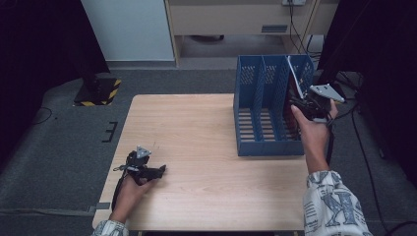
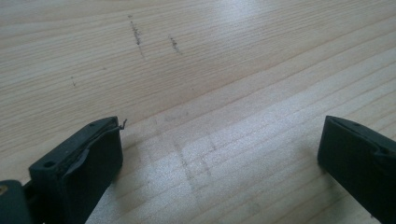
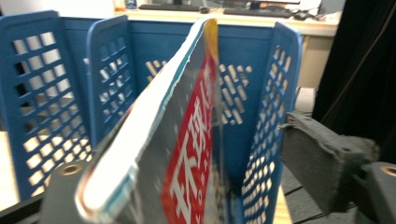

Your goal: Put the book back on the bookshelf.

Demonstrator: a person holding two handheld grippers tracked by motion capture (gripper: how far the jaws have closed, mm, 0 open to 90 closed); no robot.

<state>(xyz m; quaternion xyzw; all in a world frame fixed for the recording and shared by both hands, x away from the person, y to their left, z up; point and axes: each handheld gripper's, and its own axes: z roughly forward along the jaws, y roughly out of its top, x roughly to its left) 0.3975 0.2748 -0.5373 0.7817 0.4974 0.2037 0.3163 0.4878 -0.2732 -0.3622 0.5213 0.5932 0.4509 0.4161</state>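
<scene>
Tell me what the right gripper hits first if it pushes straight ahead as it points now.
Likely the magazine standing between the open right gripper jaws, in the rightmost slot of the blue file rack. Behind it comes the rack's perforated back wall; depth is unclear.

The blue file rack (image 1: 268,105) is the one big obstacle, standing on the table (image 1: 196,132) at its far right. Left of the rack and in front of it the wood lies bare, giving open passage. Its left and middle slots stand free between upright perforated dividers; the rightmost slot is narrowed by a leaning magazine (image 3: 187,140), which stands between the spread jaws of the right gripper (image 1: 307,105)
</scene>
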